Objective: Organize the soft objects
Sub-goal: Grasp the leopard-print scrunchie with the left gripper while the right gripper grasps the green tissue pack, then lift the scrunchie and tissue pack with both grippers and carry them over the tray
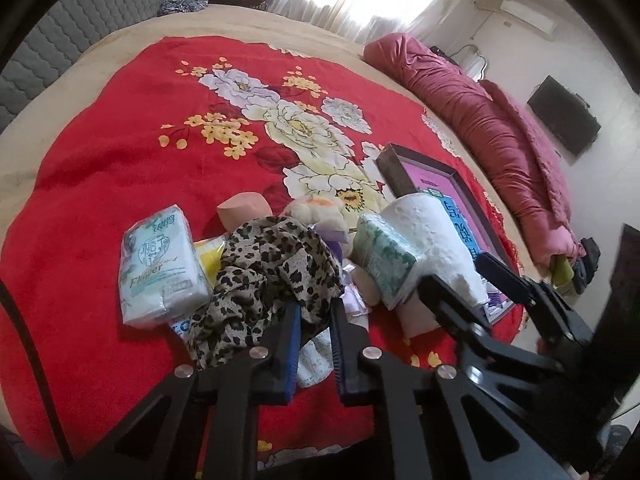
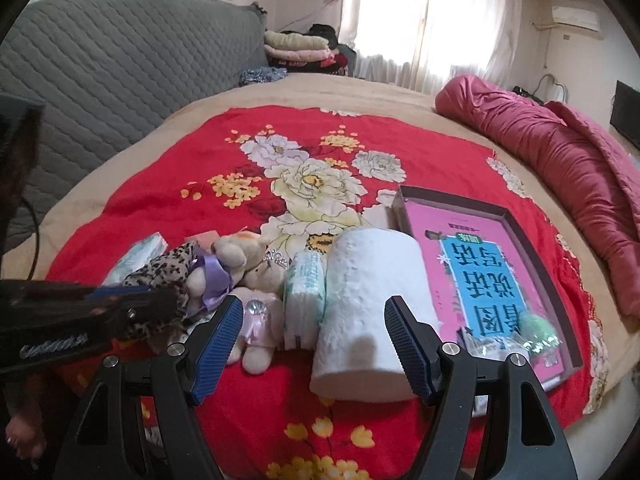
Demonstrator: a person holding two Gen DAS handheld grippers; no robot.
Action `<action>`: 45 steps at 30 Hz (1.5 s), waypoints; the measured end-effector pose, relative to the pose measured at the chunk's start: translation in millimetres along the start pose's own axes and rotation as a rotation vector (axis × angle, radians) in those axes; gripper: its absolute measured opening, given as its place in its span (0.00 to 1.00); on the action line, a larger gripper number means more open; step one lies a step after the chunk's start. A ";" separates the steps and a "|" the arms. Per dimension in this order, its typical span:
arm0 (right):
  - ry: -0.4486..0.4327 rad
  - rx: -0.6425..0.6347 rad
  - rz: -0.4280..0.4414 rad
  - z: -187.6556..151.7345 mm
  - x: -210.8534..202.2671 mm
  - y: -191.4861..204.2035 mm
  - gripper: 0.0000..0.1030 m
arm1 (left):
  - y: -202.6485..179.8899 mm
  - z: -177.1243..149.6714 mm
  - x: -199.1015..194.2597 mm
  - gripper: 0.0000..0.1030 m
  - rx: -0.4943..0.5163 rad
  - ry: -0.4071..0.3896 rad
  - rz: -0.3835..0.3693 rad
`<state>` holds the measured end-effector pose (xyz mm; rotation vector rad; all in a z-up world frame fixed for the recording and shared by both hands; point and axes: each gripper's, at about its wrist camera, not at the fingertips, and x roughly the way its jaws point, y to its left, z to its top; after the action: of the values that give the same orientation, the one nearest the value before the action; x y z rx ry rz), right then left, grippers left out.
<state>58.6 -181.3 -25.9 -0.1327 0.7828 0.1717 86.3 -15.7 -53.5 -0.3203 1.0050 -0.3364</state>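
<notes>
Red plush, printed with pale peonies and yellow blossoms, covered the blanket (image 2: 168,200) on which the soft things lay in a heap near the front edge. A wrapped tissue pack (image 1: 162,266) read "Flower" in green script under a round seal of Chinese characters; the finer print was too small to read. Beside it the left gripper (image 1: 314,316) had its blue pads nearly together, pinching a fold of the leopard-print cloth (image 1: 272,264). The right gripper (image 2: 314,334) stood spread wide, its pads on either side of the white paper roll (image 2: 368,304) without pressing it. A second tissue pack (image 2: 306,298) leaned against the roll, and a plush bear (image 2: 244,260) with a lilac ribbon lay just left of that. To the right sat a shallow dark-rimmed box (image 2: 532,236) holding a pink and blue book with large Chinese characters, seen upside down. Beige bedding bordered the blanket, a grey quilted headboard (image 2: 112,76) rose behind, a rolled maroon quilt (image 2: 560,164) ran along the right side, and curtained windows glowed beyond. Most of the blanket's far half lay open.
</notes>
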 end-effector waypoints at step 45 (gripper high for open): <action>-0.016 -0.037 0.040 -3.0 24.2 21.7 0.21 | 11.5 -5.7 -8.3 0.07 0.021 -0.068 0.008</action>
<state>69.0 -158.1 -46.4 -0.1505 0.7669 0.2245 78.8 -2.5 -54.7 -0.3065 0.9354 -0.3261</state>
